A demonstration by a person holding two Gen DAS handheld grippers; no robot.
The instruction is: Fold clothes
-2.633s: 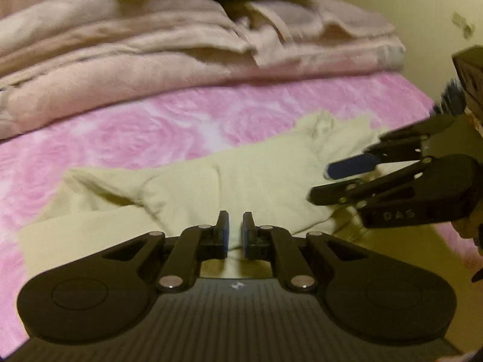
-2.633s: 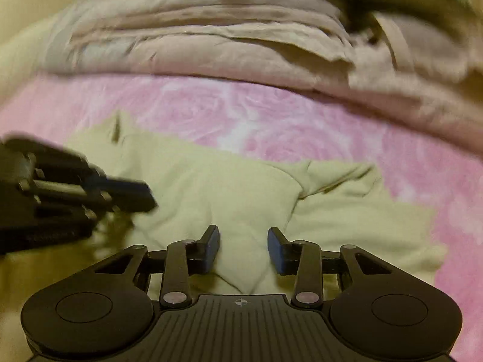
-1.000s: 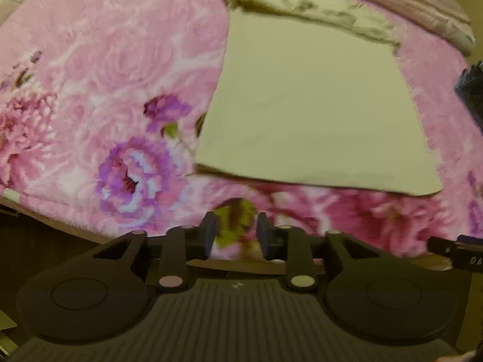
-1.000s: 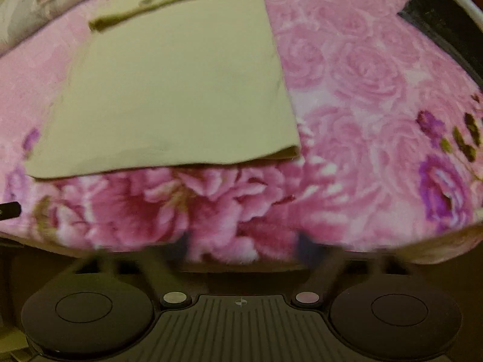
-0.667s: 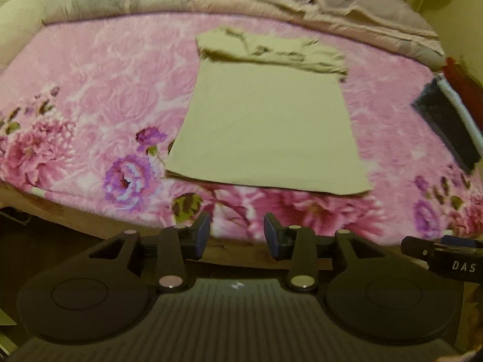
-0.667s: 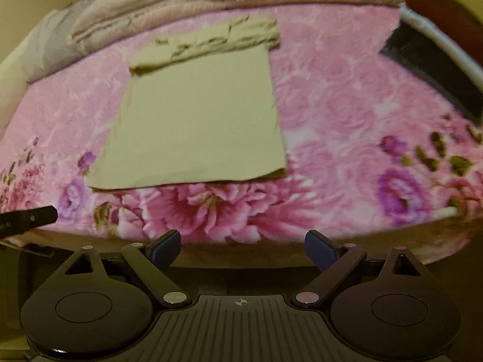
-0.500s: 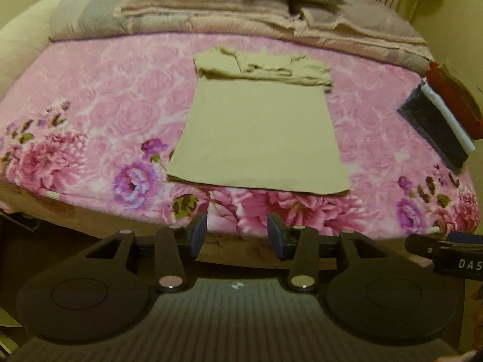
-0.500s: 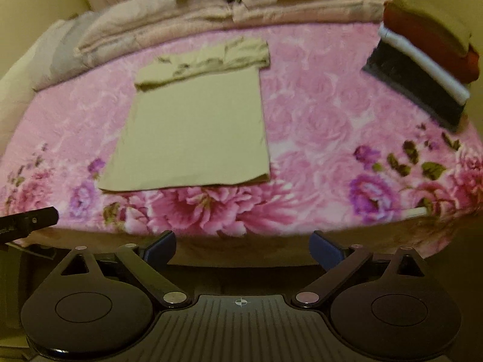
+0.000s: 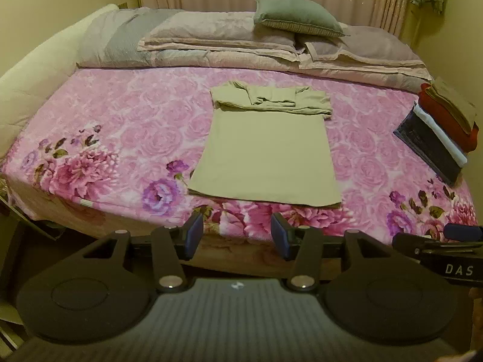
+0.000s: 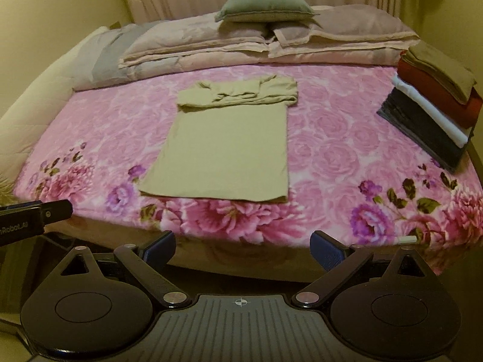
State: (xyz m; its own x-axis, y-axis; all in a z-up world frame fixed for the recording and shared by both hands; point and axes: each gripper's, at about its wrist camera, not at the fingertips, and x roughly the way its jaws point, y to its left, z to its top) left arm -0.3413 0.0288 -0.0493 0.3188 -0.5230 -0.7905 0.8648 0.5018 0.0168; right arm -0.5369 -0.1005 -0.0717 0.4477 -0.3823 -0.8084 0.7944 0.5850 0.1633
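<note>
A pale yellow-green shirt [image 9: 265, 154] lies flat on the pink floral bed cover [image 9: 126, 126], its sleeves folded in across the far end. It also shows in the right wrist view [image 10: 223, 147]. My left gripper [image 9: 237, 235] is open and empty, held off the bed's near edge. My right gripper [image 10: 243, 250] is open wide and empty, also back from the near edge. The right gripper's tip [image 9: 437, 241] shows at the right of the left view; the left gripper's tip [image 10: 45, 211] shows at the left of the right view.
A stack of folded clothes [image 9: 443, 129], dark, white, red and tan, sits at the bed's right side [image 10: 434, 105]. Folded beige blankets [image 9: 241, 48] and a grey-green pillow [image 9: 297, 18] lie along the far end. Curtains hang behind.
Both grippers have let go of the shirt, pulled back from it past the bed's near edge, and opened wider. The shirt now lies flat with sleeves folded.
</note>
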